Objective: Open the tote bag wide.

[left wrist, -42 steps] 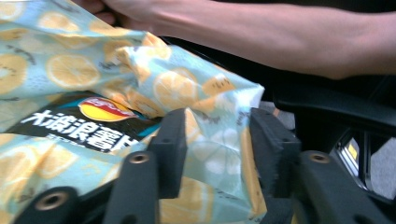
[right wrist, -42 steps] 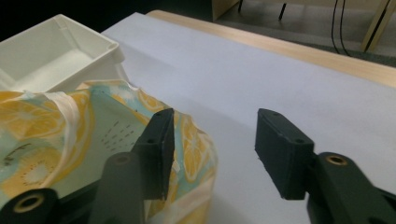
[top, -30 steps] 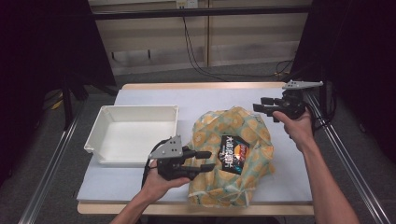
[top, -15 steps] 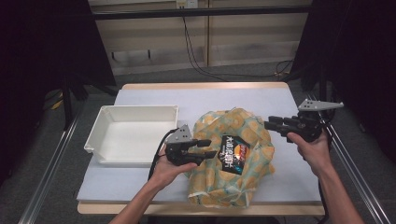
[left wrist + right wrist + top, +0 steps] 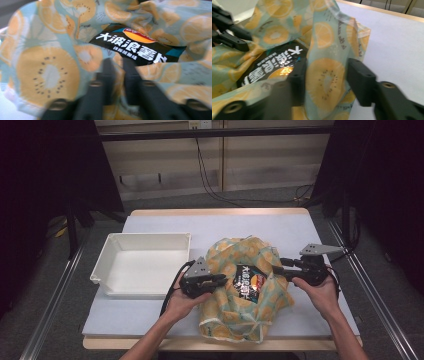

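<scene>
One fruit-print cloth bag (image 5: 245,290), near the surface's (image 5: 200,227) front edge, holding a black snack packet (image 5: 248,281). Left tongs (image 5: 117,72) nipped narrow on its cloth; right tongs (image 5: 325,82) wide, straddling a fold. White tray (image 5: 142,265) at left edge.
</scene>
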A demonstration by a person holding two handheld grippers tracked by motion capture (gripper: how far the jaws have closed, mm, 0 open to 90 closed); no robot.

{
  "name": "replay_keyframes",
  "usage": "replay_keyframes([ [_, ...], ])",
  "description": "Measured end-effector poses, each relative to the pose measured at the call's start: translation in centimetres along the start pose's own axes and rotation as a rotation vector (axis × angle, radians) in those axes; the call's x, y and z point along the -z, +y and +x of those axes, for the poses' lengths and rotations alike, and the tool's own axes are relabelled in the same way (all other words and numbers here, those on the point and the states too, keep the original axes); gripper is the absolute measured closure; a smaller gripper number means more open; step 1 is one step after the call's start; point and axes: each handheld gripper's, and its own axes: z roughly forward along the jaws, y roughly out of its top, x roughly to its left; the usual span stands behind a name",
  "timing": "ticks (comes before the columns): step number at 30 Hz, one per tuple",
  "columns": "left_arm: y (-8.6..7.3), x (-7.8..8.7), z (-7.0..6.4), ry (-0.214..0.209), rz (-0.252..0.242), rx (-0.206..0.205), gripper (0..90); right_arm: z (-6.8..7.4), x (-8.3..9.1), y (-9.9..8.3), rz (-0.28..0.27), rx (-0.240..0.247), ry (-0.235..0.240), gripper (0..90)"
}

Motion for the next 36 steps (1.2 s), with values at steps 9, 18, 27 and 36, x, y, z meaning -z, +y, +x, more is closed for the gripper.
replay_keyframes([
  [9, 0.0, 3.9, 0.9, -0.091, -0.128, 0.106, 90.0, -1.8, 1.8, -0.1, -0.055, -0.047, 0.024, 90.0],
  [18, -1.5, 9.1, 1.9, -0.043, -0.189, 0.134, 90.0, -5.1, 4.7, -0.3, -0.09, -0.1, -0.021, 90.0],
  [27, -1.5, 8.2, 1.4, -0.06, -0.18, 0.14, 84.3, -4.5, 4.2, -0.7, -0.1, -0.083, 0.009, 90.0],
  [36, 1.2, 8.7, -0.5, -0.075, -0.224, 0.096, 66.9, -1.5, 6.3, 0.5, -0.145, -0.024, 0.063, 73.8],
])
